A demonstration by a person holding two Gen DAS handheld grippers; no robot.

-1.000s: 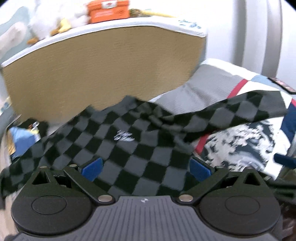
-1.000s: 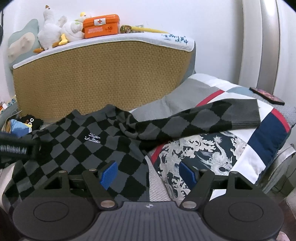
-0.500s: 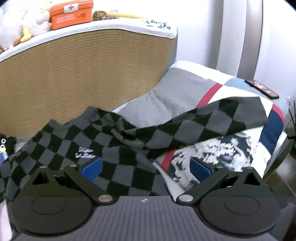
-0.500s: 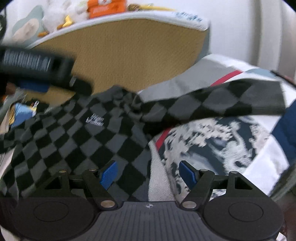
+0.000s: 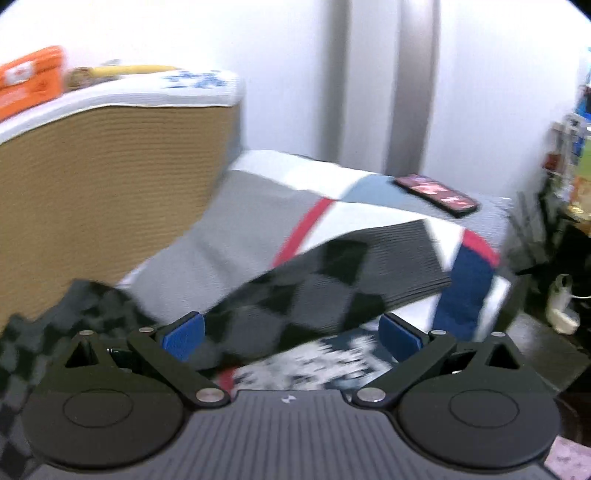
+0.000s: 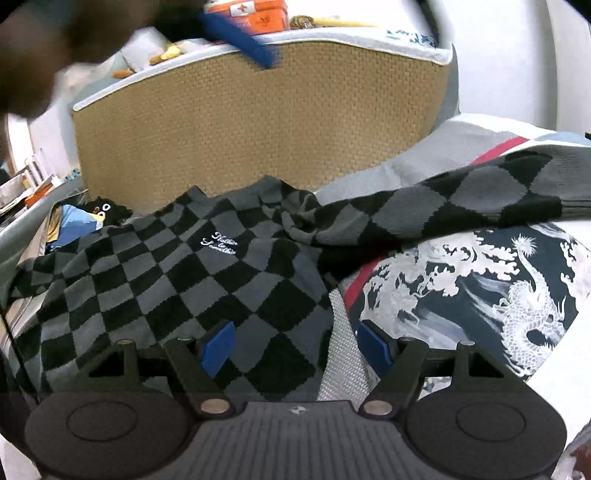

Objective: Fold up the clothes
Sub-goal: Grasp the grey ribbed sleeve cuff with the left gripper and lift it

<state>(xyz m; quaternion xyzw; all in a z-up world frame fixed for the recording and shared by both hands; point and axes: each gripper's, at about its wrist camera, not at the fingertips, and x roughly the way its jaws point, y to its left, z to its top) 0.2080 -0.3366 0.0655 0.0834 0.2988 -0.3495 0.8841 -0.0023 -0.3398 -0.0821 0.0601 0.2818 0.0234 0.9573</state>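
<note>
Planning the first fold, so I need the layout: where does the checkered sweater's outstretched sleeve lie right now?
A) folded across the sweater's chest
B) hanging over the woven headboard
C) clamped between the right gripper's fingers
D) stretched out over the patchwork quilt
D: the sleeve runs out flat from the checkered sweater across the patchwork quilt, clear of the woven headboard and the open right gripper.

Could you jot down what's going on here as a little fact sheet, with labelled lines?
Setting: a bed with a patchwork quilt
Garment: black and grey checkered sweater, spread out, one sleeve stretched to the right
Left gripper: open, above the sleeve, holding nothing
Right gripper: open, over the sweater's hem, holding nothing
Headboard: woven tan, orange first-aid box on top
Also: phone on the quilt
</note>
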